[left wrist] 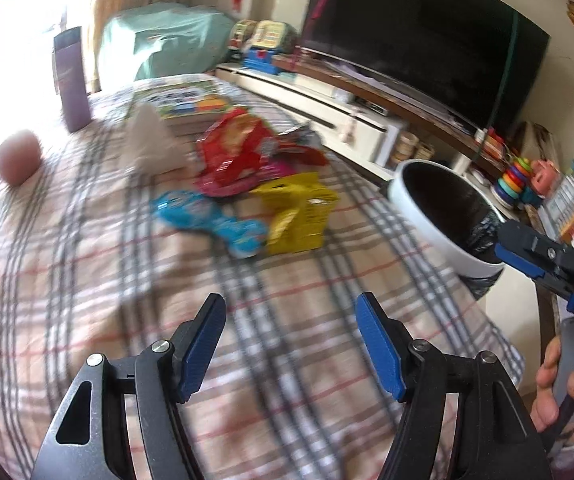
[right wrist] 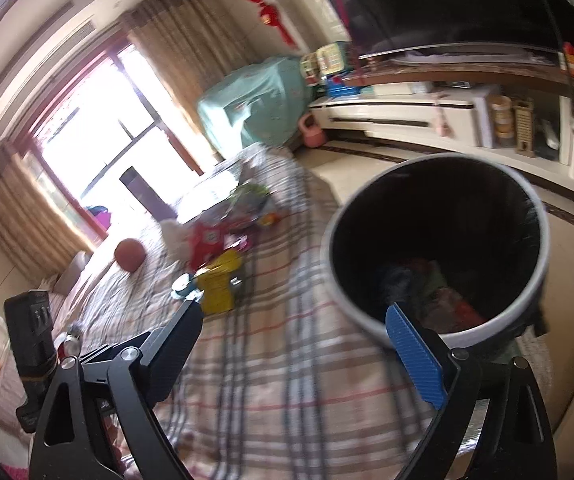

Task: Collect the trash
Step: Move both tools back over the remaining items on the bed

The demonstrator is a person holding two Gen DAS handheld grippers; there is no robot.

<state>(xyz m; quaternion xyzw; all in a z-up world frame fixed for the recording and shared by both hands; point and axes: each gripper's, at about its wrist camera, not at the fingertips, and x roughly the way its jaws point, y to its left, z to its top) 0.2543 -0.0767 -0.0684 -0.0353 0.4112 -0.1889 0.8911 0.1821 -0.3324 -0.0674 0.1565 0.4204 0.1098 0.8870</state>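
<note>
Wrappers lie on the plaid cloth: a yellow packet, a blue wrapper, a red bag and white crumpled paper. A white bin with a black liner stands at the table's right edge; in the right wrist view the bin holds some trash. My left gripper is open and empty, hovering short of the wrappers. My right gripper is open and empty, its right finger at the bin's near rim; it also shows in the left wrist view. The yellow packet lies ahead of it.
A purple box and a pink ball sit at the far left. Picture books lie behind the wrappers. A TV on a low cabinet with toys stands to the right. A black handset is at left.
</note>
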